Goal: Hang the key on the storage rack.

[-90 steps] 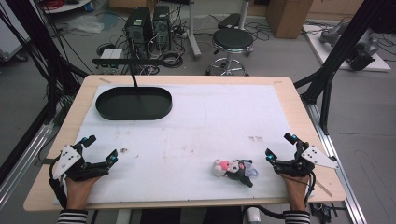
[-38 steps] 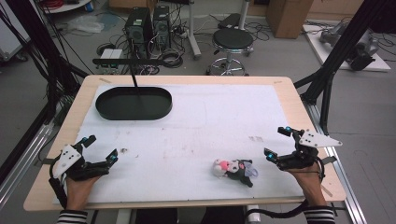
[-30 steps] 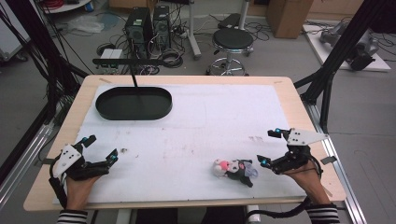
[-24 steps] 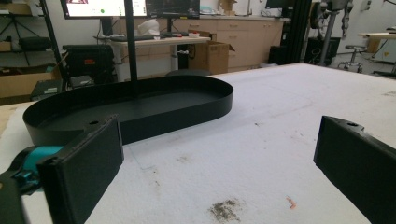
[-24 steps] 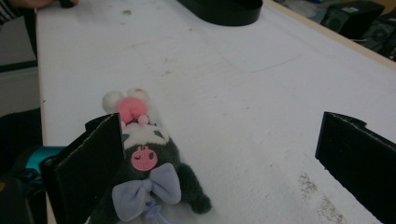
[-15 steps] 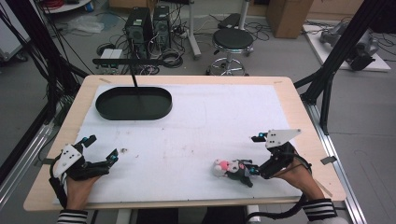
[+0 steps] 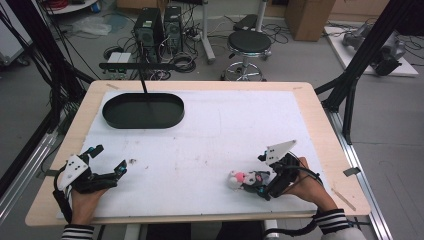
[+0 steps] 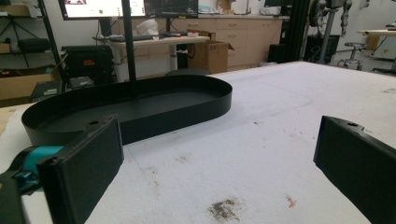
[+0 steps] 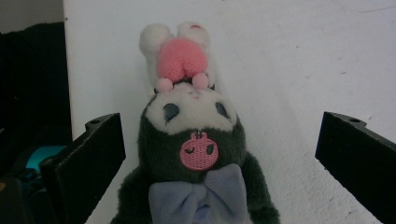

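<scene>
On the white-covered table (image 7: 210, 135), the right tool (image 7: 264, 186) has swung in from the right edge since three seconds ago — jaws spread wide either side of the plush toy (image 7: 246, 179) near the front edge. The left tool (image 7: 107, 161) stays put, open, empty; no readable writing anywhere.

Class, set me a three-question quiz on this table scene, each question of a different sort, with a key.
1. True or false: the right gripper has its jaws shut on the plush toy.
2. Which thing stands at the table's far left? A) a black oval tray B) a white bowl C) a red box
3. Fill in: the left gripper has its jaws ____ over the white mat.

Key
1. False: in the right gripper view the toy lies between the jaws, which stand wide apart.
2. A, the black oval tray.
3. Open.
</scene>
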The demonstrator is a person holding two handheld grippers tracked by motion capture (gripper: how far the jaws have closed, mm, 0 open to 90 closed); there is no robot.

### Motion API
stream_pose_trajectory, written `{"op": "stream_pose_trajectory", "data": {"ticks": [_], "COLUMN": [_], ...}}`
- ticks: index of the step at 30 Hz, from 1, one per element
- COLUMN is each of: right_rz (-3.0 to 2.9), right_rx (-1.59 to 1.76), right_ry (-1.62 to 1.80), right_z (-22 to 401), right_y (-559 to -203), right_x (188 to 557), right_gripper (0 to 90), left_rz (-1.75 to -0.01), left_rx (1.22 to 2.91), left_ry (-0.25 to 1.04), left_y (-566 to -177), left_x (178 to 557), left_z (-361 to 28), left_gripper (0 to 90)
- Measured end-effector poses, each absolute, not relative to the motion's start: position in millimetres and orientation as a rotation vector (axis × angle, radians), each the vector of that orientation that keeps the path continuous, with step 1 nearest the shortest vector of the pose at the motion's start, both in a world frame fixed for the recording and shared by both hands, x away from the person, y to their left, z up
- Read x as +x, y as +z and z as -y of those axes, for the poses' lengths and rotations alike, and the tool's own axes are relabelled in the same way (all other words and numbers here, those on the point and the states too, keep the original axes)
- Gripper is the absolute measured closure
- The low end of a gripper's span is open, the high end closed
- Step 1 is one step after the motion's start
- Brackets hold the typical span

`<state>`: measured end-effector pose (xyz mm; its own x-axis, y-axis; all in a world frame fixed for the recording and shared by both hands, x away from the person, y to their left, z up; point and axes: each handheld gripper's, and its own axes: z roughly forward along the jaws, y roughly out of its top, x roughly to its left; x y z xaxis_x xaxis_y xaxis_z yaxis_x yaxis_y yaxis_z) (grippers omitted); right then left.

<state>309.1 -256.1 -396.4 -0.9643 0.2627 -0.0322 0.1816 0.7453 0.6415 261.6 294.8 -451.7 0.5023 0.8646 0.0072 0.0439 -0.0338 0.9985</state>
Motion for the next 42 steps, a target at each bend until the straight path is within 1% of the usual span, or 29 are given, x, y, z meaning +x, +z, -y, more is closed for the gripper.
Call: {"op": "stream_pose_trajectory", "data": {"ticks": [15, 24, 26, 28, 30, 31, 32, 33, 34, 35, 37, 42], "right_rz": [-2.956, -3.005, -3.016, -3.023, -3.037, -3.033, -3.032, -3.041, -3.041, -3.044, -3.042, -3.042], "right_rx": [0.333, 0.324, 0.320, 0.330, 0.336, 0.341, 0.346, 0.335, 0.335, 0.345, 0.344, 0.355], "right_ry": [0.875, 0.879, 0.871, 0.866, 0.862, 0.861, 0.867, 0.874, 0.874, 0.885, 0.886, 0.890], "right_z": [240.9, 236.6, 236.3, 236.0, 236.3, 236.6, 237.3, 238.3, 238.3, 238.6, 239.2, 239.7], "right_y": [-408.9, -413.7, -414.3, -415.3, -415.3, -415.2, -415.0, -414.5, -414.5, -414.5, -414.2, -413.4], "right_x": [312.6, 313.2, 313.7, 315.3, 316.4, 317.0, 317.9, 319.3, 319.3, 319.6, 319.8, 318.9], "right_gripper": [0.4, 0.5, 5.0, 6.8, 18.9, 22.3, 28.5, 31.6, 31.6, 35.6, 39.1, 42.6], "left_rz": [-0.836, -0.836, -0.837, -0.837, -0.836, -0.836, -0.836, -0.837, -0.837, -0.837, -0.839, -0.836], "left_rx": [1.468, 1.468, 1.468, 1.468, 1.470, 1.470, 1.470, 1.471, 1.471, 1.470, 1.470, 1.475], "left_ry": [0.805, 0.805, 0.805, 0.805, 0.804, 0.804, 0.804, 0.803, 0.803, 0.803, 0.803, 0.804], "left_y": [-451.7, -451.6, -451.6, -451.6, -451.5, -451.5, -451.6, -451.5, -451.5, -451.5, -451.6, -451.5], "left_x": [261.7, 261.7, 261.8, 261.7, 261.8, 261.8, 261.8, 261.8, 261.8, 261.8, 262.0, 262.0], "left_z": [-294.2, -294.1, -294.1, -294.1, -294.3, -294.3, -294.2, -294.3, -294.3, -294.2, -294.1, -293.8], "left_gripper": [2.0, 2.0, 2.0, 2.0, 2.0, 2.0, 2.0, 2.0, 2.0, 2.0, 2.0, 2.0]}}
